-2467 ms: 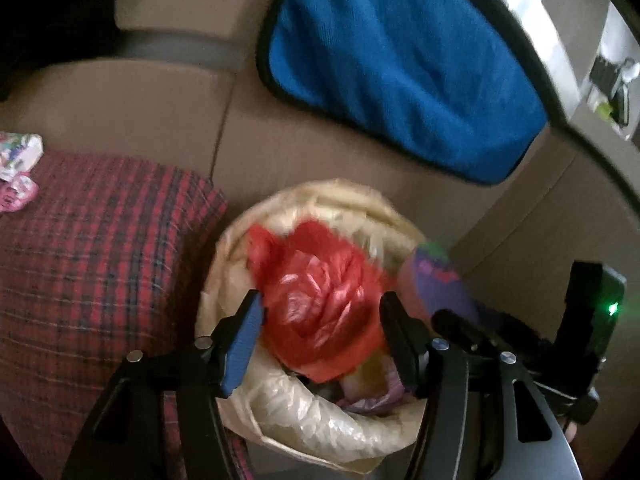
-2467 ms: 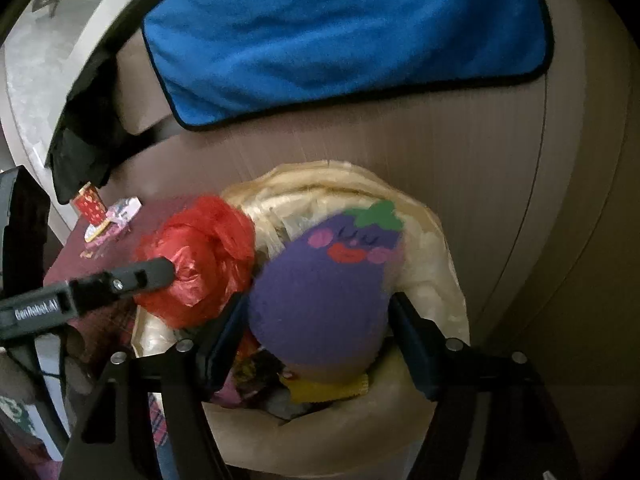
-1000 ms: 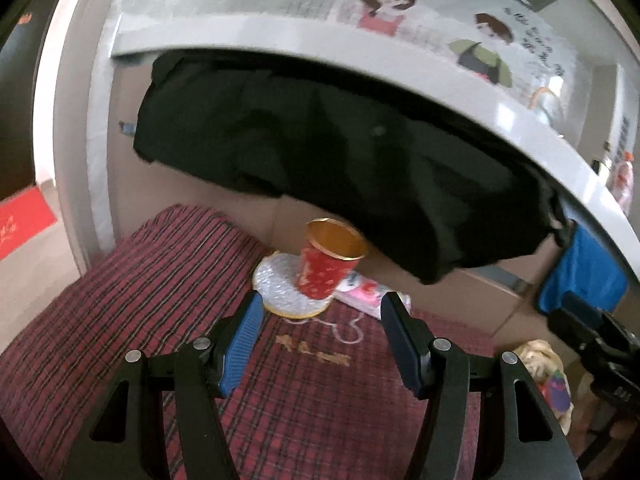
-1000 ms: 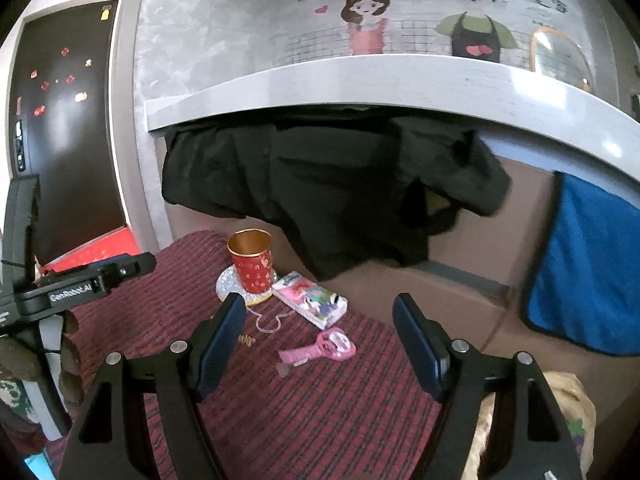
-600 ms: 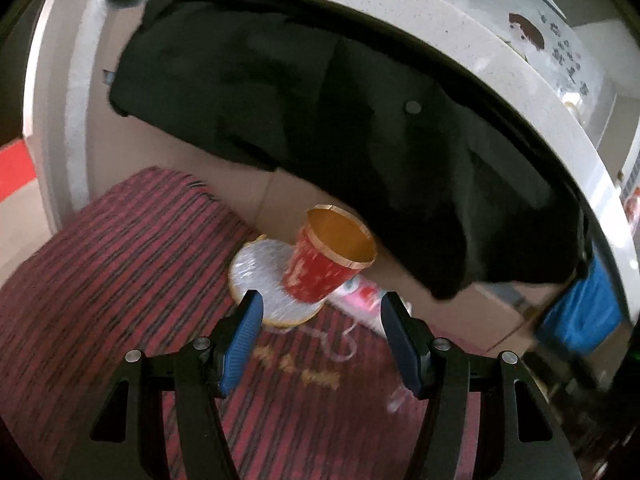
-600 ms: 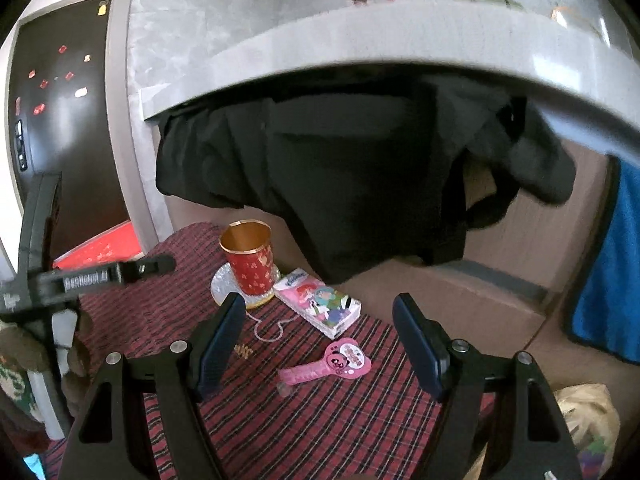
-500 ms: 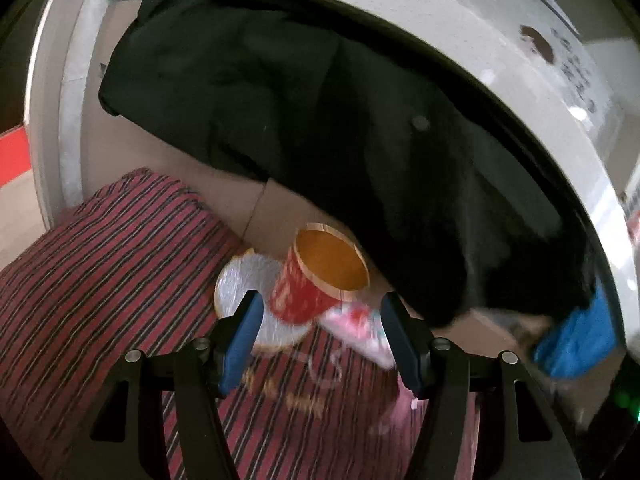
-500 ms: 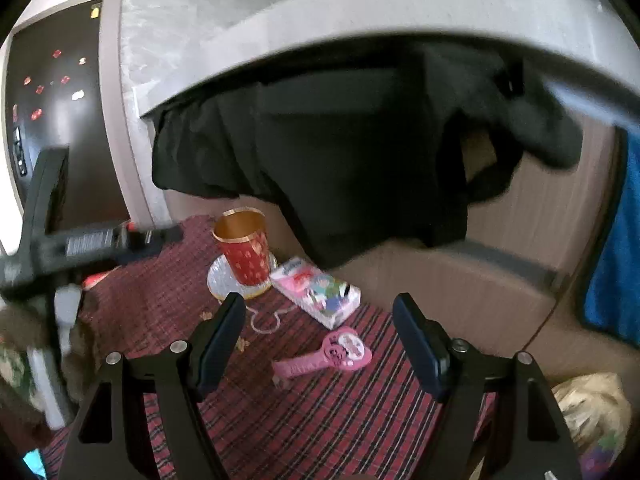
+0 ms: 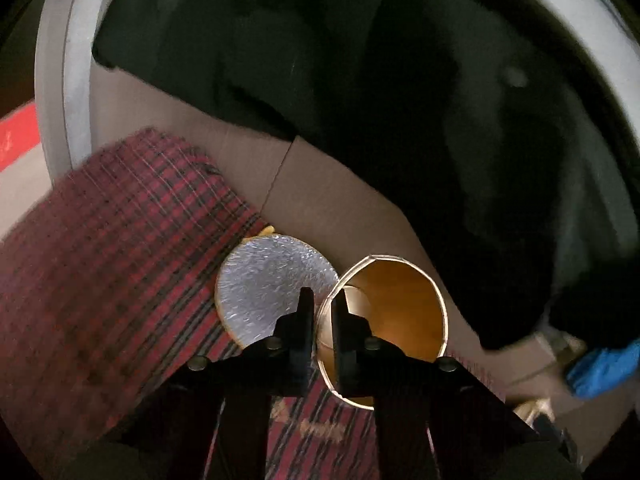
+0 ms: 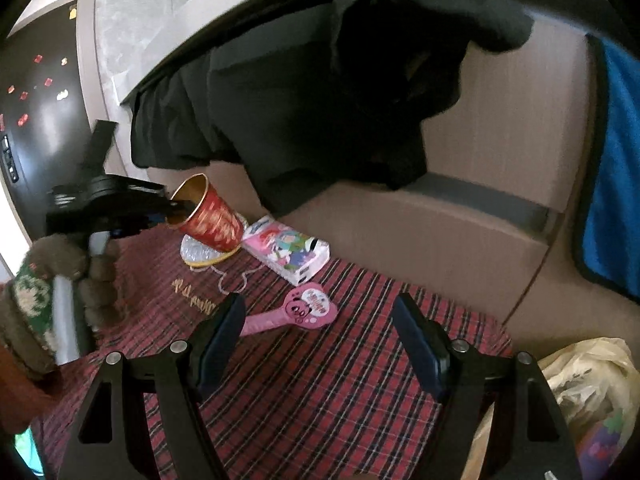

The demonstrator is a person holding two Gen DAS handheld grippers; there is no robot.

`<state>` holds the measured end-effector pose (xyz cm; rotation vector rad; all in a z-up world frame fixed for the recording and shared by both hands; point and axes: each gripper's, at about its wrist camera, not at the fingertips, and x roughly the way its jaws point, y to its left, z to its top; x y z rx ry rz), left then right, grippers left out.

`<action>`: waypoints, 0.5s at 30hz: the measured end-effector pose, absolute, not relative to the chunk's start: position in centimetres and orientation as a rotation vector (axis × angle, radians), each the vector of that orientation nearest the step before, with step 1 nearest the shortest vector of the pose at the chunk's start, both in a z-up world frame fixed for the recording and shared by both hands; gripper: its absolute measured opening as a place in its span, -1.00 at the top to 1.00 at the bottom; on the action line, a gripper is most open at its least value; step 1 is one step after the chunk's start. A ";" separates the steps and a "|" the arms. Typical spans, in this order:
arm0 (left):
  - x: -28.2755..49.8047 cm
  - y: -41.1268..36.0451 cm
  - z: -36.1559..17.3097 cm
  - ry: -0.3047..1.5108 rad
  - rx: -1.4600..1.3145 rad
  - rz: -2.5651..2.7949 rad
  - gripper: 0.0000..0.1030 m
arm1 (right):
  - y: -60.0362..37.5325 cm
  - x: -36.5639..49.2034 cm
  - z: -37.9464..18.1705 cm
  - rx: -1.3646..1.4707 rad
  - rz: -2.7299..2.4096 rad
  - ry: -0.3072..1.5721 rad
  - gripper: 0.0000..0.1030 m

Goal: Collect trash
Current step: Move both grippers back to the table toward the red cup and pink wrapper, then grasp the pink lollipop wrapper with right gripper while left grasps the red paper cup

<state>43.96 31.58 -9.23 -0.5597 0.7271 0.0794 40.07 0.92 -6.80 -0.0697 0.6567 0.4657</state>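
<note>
Left gripper [image 9: 320,316] had just closed its fingers [image 9: 305,320] on the near wall of the red paper cup [image 10: 212,216]: one finger outside the rim, one inside the gold-lined mouth, the rim bent slightly where it was pinched. Seen from the right wrist, the cup leaned toward the left gripper, its base over a round silver coaster [image 10: 200,254] with a gold edge, lying on the red plaid cloth [image 10: 320,380]; whether the base touched the coaster could not be told. A gloved hand [image 10: 76,276] gripped the left tool's handle. Right gripper [image 10: 320,340] hung over the cloth with its fingers spread wide and nothing between them. Just beyond its fingertips lay a pink heart-shaped toy [image 10: 300,310] with a handle, and past that a printed tissue packet [image 10: 288,254], just beside the coaster. A thin cord [image 10: 228,280] trailed on the cloth near the coaster. A dark garment [image 10: 320,100] hung from the ledge behind; a blue towel [image 10: 616,184] hung at far right. A trash bag [image 10: 588,384], pale plastic, sat at lower right, off the cloth's edge, well apart from the cup.
</note>
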 end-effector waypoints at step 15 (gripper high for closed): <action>30.0 33.0 -6.8 0.593 -0.408 0.118 0.90 | 8.7 47.4 -13.1 -0.135 0.259 0.839 -0.39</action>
